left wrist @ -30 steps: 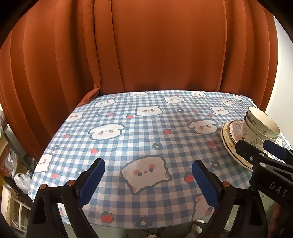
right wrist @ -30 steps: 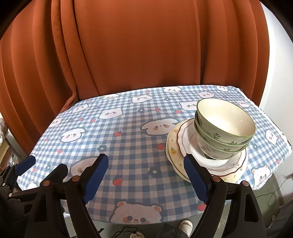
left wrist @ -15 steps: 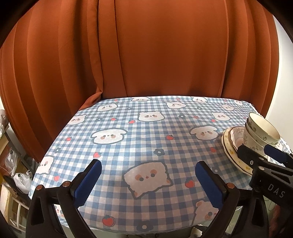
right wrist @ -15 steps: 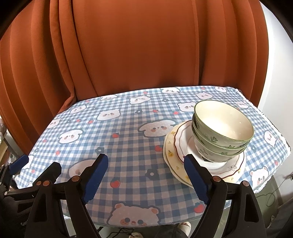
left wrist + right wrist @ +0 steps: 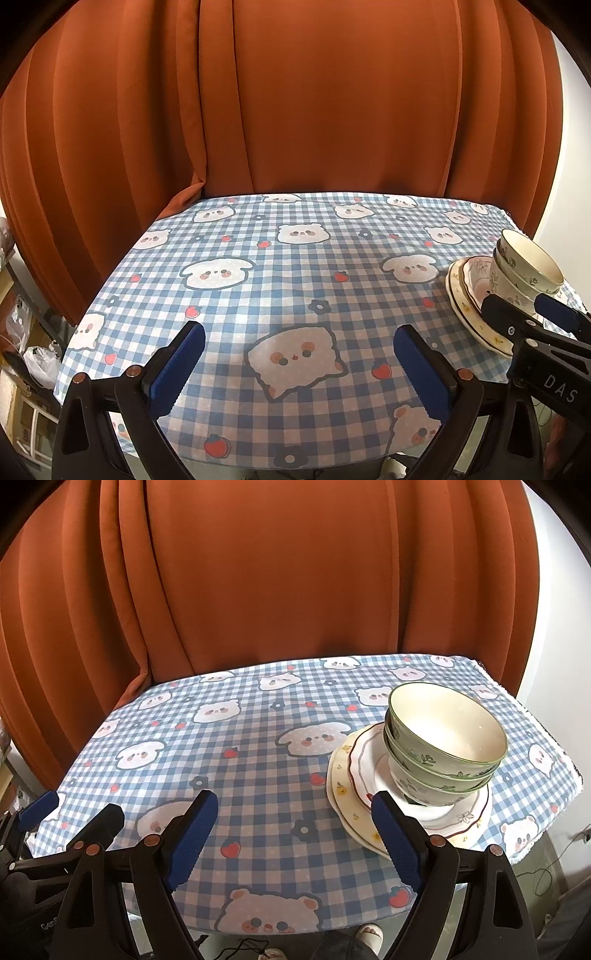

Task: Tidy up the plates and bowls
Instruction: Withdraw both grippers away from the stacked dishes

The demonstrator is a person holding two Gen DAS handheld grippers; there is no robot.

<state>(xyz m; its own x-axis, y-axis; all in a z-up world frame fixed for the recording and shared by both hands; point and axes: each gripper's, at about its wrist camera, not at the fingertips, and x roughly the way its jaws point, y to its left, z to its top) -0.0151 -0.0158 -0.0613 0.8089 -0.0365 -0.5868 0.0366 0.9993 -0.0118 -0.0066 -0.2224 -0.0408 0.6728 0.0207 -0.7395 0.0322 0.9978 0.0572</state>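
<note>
Both views, one instant. I hold the left tool [image 5: 297,365] and the right tool [image 5: 293,836] low at the near edge of the surface [image 5: 258,768], each with its blue pads spread apart and nothing between them. The task's things form one pile at the right end of the surface: two bowls [image 5: 445,738] nested and upright, standing on two stacked plates [image 5: 349,775]. From the right tool the pile lies just ahead and to the right, its near rim beside the right pad. From the left tool the same bowls [image 5: 524,269] and plates [image 5: 461,295] sit far off to the right, with the right tool partly in front of them. I judge the right hand the nearer. The pile is round, so no long axis governs; the upper bowl's rim is the likely place to grip.
</note>
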